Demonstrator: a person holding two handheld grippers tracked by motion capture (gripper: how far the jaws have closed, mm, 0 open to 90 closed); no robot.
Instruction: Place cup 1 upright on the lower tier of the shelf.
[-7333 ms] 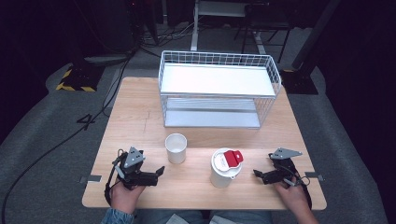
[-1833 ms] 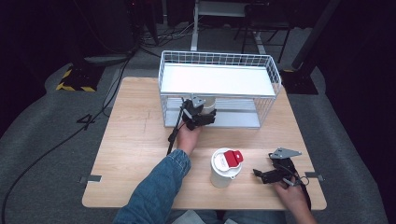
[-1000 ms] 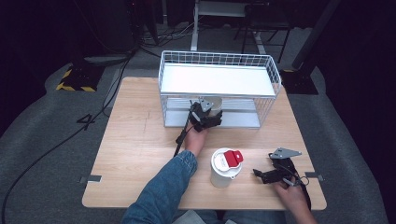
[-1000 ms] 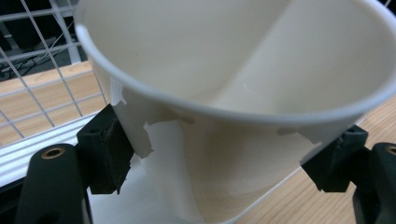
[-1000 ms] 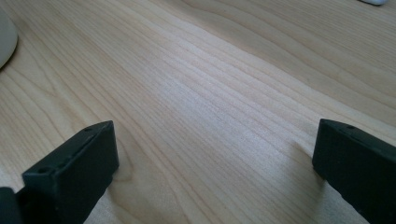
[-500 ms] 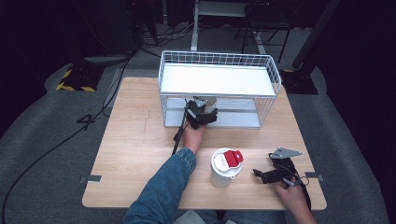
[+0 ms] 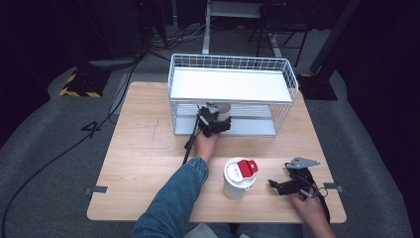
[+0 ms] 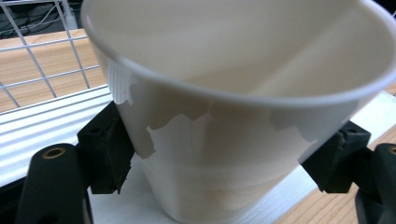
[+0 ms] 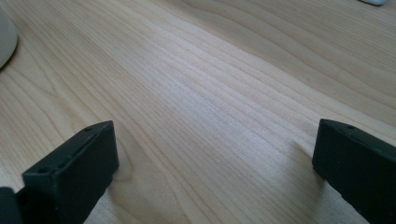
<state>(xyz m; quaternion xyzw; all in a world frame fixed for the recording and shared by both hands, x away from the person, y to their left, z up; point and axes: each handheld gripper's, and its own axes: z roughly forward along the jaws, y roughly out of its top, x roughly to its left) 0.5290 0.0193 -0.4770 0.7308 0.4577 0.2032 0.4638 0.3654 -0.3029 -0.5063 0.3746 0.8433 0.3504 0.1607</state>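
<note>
While your left gripper (image 7: 218, 121) reaches to the front of the white wire rack (image 7: 232, 64), its jaws sit on either side of the white paper cup (image 8: 233, 116), pressed against the cup's wall, so you have the cup clamped. From the left gripper view the cup's base is low over the rack's white lower shelf (image 8: 46, 130), though whether it touches that shelf you cannot tell. From the high view the cup (image 7: 224, 108) sits just inside the open front of the rack, under the upper shelf (image 7: 230, 84), whose wire rim runs close above your gripper. Wire mesh stands to the side of the cup in the left gripper view, with the wooden worktop (image 7: 143, 134) visible through it.

Your left sleeve (image 7: 173, 203), in blue denim, stretches diagonally across the worktop from the near edge, and the gripper's cable (image 7: 188, 144) trails back beside your hand.

Just right of your forearm stands a white lidded cup (image 7: 238, 177) with a red tab (image 7: 245, 166) on its lid, between your two arms and well apart from the rack.

Your right gripper (image 7: 277, 187) rests low near the front right corner of the worktop, jaws spread wide with bare wood between them and nothing held; it points towards the lidded cup, whose edge (image 9: 7, 37) shows at the far left of the right gripper view.
</note>
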